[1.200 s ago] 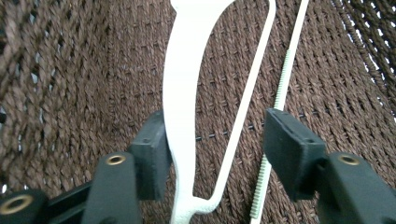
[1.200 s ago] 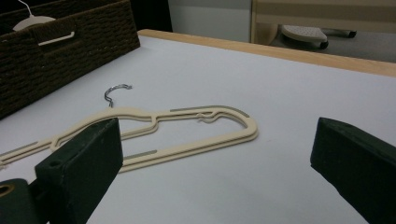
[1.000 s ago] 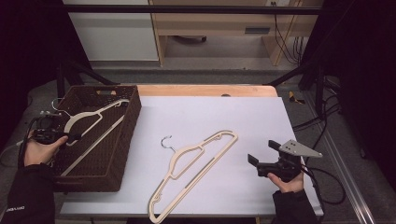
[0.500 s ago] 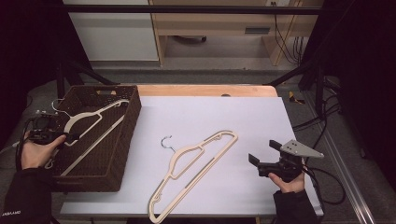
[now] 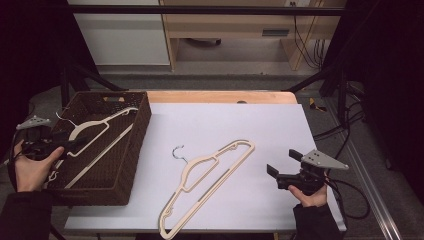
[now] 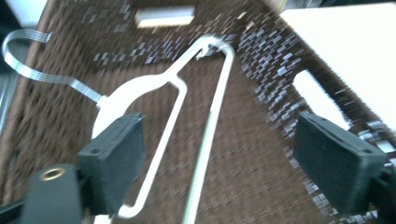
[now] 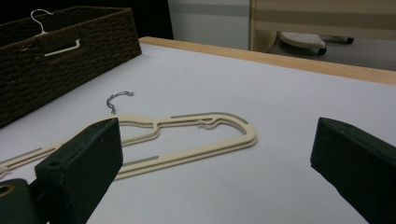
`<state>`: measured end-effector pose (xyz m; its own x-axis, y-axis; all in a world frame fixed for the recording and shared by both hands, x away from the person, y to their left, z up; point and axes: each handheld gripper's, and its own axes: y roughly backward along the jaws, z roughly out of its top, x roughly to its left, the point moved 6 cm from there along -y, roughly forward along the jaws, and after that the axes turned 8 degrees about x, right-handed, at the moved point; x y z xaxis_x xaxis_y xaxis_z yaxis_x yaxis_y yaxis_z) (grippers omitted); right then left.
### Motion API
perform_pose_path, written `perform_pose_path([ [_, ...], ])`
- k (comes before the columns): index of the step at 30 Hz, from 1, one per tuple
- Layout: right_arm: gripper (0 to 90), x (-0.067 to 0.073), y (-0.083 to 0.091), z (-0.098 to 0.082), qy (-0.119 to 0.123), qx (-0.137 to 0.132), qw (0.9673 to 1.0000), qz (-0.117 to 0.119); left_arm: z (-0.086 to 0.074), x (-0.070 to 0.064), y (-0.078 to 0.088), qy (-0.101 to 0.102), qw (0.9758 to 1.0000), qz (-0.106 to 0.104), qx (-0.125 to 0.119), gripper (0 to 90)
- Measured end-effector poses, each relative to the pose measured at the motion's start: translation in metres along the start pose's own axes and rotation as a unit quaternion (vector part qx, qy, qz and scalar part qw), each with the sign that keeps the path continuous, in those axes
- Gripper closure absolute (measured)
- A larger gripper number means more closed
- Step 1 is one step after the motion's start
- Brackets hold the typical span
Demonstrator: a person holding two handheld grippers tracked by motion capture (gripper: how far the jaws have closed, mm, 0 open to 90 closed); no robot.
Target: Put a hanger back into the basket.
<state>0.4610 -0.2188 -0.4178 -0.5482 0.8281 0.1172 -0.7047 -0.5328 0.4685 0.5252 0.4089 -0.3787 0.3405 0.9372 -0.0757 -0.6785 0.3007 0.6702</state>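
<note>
Wicker basket [image 5: 131, 150], dark brown and rectangular, sits on the left end of the bench [image 5: 280, 125], whose top is covered in white with a wooden strip along the far edge. Inside the basket lies a cream hanger [image 5: 92, 129], its metal hook toward the basket's far-left corner and its long bar running diagonally toward the near side. In the left gripper view the same hanger [image 6: 184, 107] shows pale against the woven floor.

Just outside the basket's left wall, a hand [image 5: 31, 167] holds the left hand-held gripper [image 5: 75, 145], which reaches over that wall and above the hanger's shoulder. Its jaws stand wide apart and released, with the hanger between them but not pinched; one jaw overlaps the hanger's curved neck in its own camera, though contact cannot be judged through the blur.

To the right of the basket, on the open white surface, a second cream hanger [image 5: 207, 182] lies flat, hook pointing back toward the basket.

Well to the right of the basket and beyond that second hanger, the right hand-held gripper [image 5: 284, 165] rests in a hand [image 5: 311, 195] near the bench's front edge, jaws spread open and empty, pointing toward the hanger [image 7: 187, 140].
</note>
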Motion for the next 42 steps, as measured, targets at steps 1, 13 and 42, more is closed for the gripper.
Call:
perform_pose_path([
  [1,2.6,0.000,0.000,0.000,0.000,0.000,1.0000,0.000,0.002,-0.005,0.003,-0.005,0.9999,-0.003,-0.010,13.8],
  [13,2.5,0.003,0.000,0.002,0.000,-0.004,1.0000,0.003,0.018,-0.080,0.021,-0.040,0.9892,-0.084,-0.113,5.9],
  [42,5.4,0.034,-0.036,0.016,0.008,0.008,0.9994,0.034,-0.024,-0.222,-0.015,-0.127,0.9699,-0.177,-0.109,6.7],
])
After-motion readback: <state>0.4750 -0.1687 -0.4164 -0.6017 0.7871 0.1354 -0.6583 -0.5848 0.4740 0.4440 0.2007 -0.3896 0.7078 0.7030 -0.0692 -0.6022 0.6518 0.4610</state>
